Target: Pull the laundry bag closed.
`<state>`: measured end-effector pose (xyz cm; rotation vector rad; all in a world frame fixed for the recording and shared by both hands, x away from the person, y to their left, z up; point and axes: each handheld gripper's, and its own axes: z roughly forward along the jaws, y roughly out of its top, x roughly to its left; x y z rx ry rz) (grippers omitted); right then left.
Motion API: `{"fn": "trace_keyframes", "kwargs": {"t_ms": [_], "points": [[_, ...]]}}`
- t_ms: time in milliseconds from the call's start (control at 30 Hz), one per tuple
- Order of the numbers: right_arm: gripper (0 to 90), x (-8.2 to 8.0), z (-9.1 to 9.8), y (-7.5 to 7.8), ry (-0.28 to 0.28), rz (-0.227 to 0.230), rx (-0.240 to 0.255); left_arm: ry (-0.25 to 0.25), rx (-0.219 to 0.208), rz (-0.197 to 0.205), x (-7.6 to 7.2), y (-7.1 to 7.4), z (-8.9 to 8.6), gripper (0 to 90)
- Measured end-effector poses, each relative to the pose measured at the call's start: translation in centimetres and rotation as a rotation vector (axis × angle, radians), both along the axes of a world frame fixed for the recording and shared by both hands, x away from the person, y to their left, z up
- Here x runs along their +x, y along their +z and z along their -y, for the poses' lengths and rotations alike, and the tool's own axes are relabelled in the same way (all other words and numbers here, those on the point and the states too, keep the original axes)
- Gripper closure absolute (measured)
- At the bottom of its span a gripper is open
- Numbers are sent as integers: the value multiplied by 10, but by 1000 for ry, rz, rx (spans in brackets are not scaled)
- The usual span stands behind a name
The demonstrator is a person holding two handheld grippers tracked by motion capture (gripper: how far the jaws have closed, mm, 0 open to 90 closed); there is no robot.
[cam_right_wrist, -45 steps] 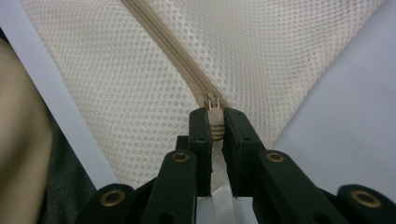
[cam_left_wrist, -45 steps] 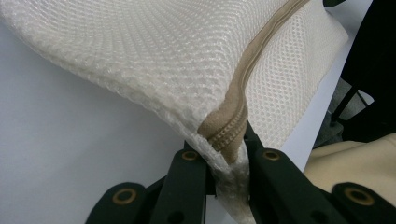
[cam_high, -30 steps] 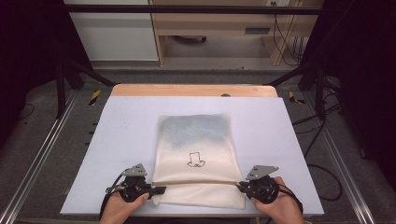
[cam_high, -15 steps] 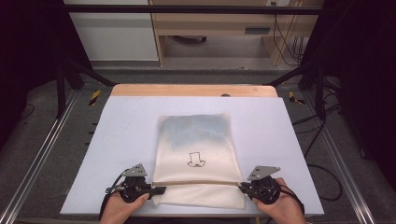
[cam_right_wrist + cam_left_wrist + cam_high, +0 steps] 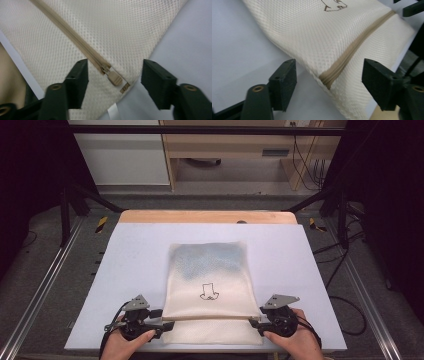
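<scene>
Mesh pouch (image 5: 210,290) lies flat mid-bench (image 5: 125,260), near edge at the bench front, bare surface on both sides. Left hand-held gripper (image 5: 329,86) and right hand-held gripper (image 5: 115,82) have just opened, jaws straddling the zipper (image 5: 352,51) ends, gripping nothing.

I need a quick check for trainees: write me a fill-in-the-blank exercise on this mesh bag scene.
1. The mesh bag lies flat on the ____.
2. The zipper pull sits between the jaws of the ____ gripper.
3. The left gripper has its jaws ____ around the zipper's other end.

Missing words: table; right; open
</scene>
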<state>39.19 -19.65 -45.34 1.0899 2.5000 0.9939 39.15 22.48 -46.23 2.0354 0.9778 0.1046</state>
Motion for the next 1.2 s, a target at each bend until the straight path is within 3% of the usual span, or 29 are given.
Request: {"fn": "trace_keyframes", "kwargs": {"t_ms": [100,200,333,433,633,900,967,1033,1200], "points": [[193,6,-9,4,-46,11,8,32,34,33,1,4,-3,164],[159,10,-13,8,-65,13,6,55,70,59,3,8,-5,138],[84,19,-21,18,-103,40,19,81,82,80,9,15,-9,109],[76,28,-30,29,-99,71,5,108,81,99,16,28,-19,91],[78,41,-43,46,-98,90,-15,122,107,103,25,43,-28,77],[78,59,-55,63,-117,97,-37,106,162,109,47,68,-25,75],[78,65,-56,69,-127,100,-28,99,168,118,54,75,-23,72],[78,75,-56,76,-154,111,-1,125,163,148,63,84,-21,72],[78,85,-48,80,-201,135,36,163,135,194,69,88,-26,54]]}}
